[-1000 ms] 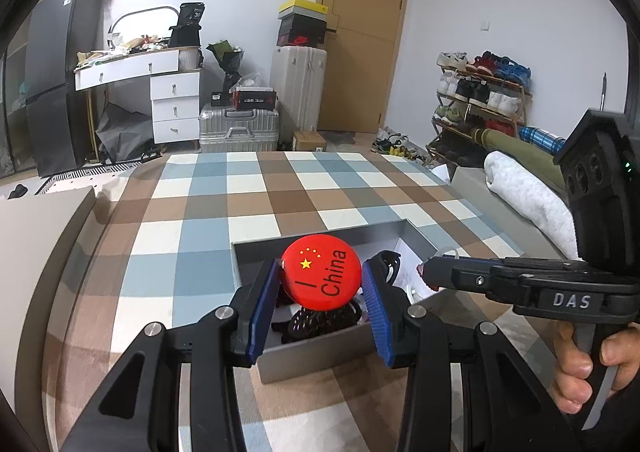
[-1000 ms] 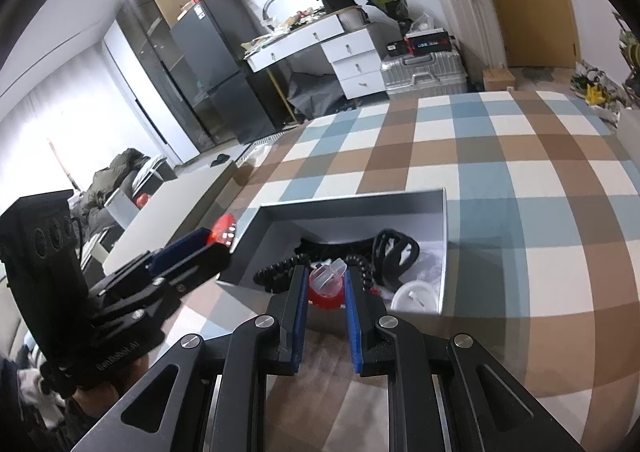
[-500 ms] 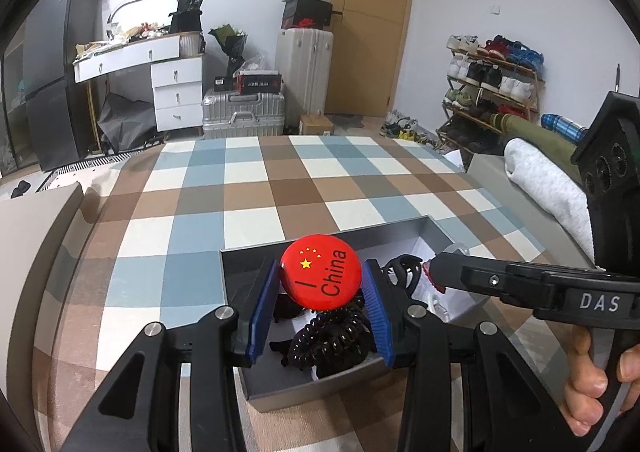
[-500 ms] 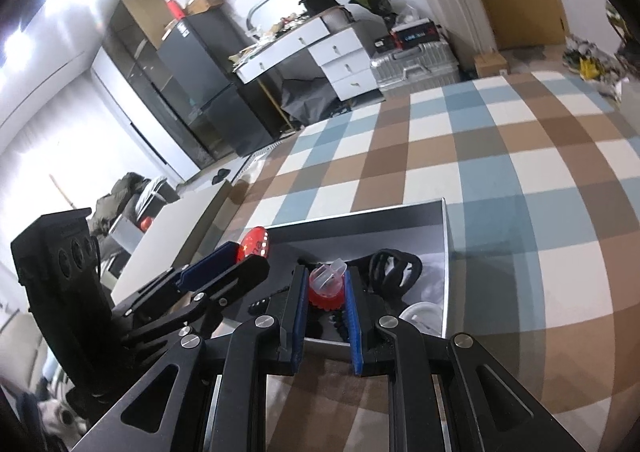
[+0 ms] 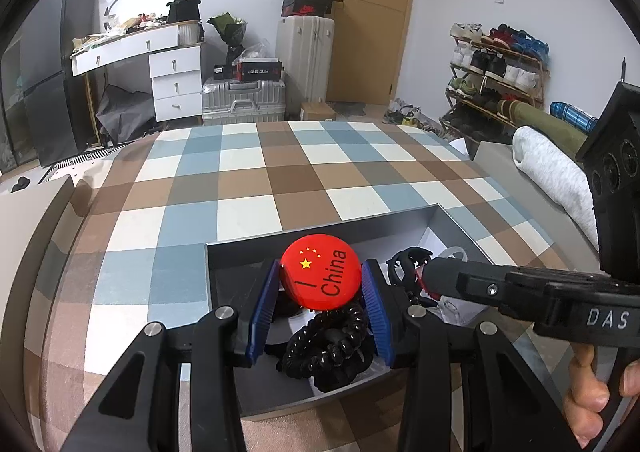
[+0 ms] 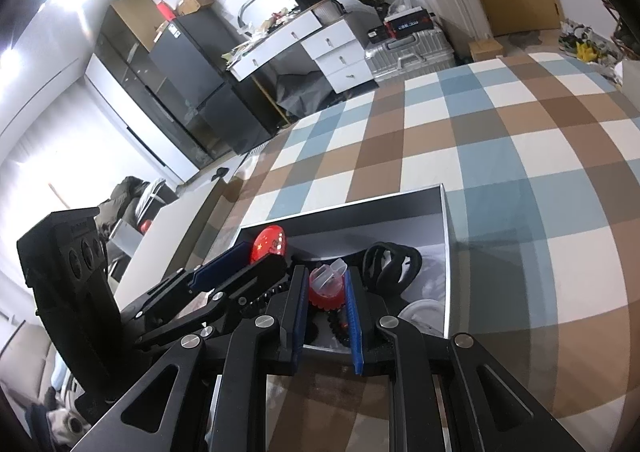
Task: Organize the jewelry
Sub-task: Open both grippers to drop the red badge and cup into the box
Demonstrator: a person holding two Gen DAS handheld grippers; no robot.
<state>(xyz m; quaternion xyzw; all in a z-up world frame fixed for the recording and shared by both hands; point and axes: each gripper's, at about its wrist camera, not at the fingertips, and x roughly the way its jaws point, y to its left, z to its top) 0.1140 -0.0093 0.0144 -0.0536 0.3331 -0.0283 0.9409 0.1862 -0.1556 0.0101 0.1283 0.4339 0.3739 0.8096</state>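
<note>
My left gripper (image 5: 320, 292) is shut on a round red badge (image 5: 320, 276) with yellow stars and the word China, held over the grey box (image 5: 256, 248). Below it in the box lies a black coiled hair tie (image 5: 328, 348). My right gripper (image 6: 327, 292) is shut on a small red and clear plastic clip (image 6: 327, 284), also over the grey box (image 6: 360, 203). The right gripper (image 5: 424, 276) reaches in from the right in the left wrist view. The left gripper (image 6: 256, 264) with the badge (image 6: 269, 244) shows at left in the right wrist view. A black claw clip (image 6: 392, 260) lies in the box.
The box sits on a bed with a blue, brown and white checked cover (image 5: 256, 179). A white round item (image 6: 424, 312) lies in the box's right corner. A hand (image 5: 592, 404) holds the right gripper's handle. Suitcases, a desk and a shoe rack stand beyond the bed.
Both grippers have moved forward and down over the box, which now looks larger and closer. The right gripper has rolled a little. Both grips are unchanged.
</note>
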